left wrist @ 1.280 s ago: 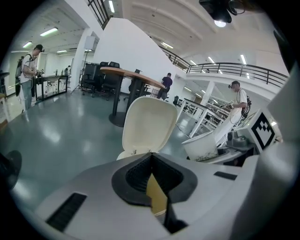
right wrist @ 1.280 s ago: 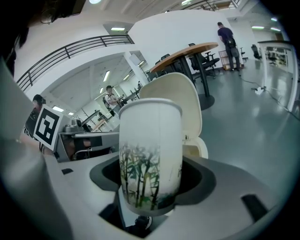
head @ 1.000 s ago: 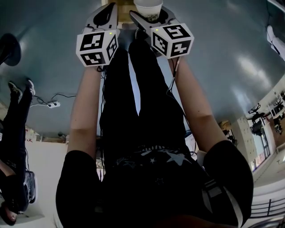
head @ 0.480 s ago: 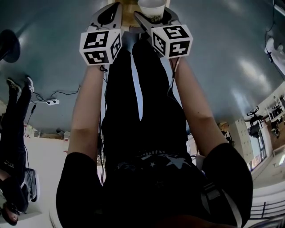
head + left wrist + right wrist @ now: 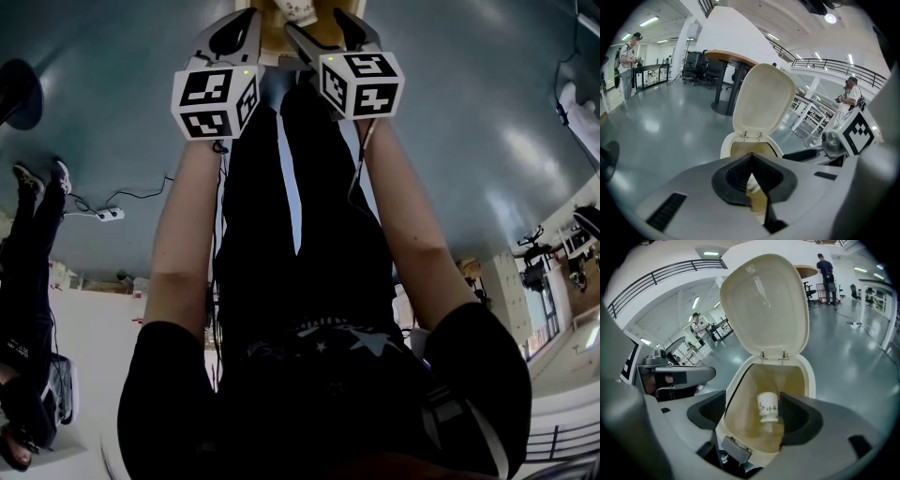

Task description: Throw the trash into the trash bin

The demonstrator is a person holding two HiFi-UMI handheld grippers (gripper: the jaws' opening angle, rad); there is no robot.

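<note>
The right gripper (image 5: 754, 420), jaws just opening wide and now empty, is releasing the paper cup (image 5: 768, 406), which is now showing just beyond them inside the open trash bin (image 5: 809, 376), effectively finishing the throw; the left gripper (image 5: 751, 161) is idling closed alongside.

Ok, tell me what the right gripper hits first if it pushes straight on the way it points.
The right gripper would likely meet the paper cup, loose between its jaws, which have just been opening, down in the open trash bin; depth is unclear.
</note>
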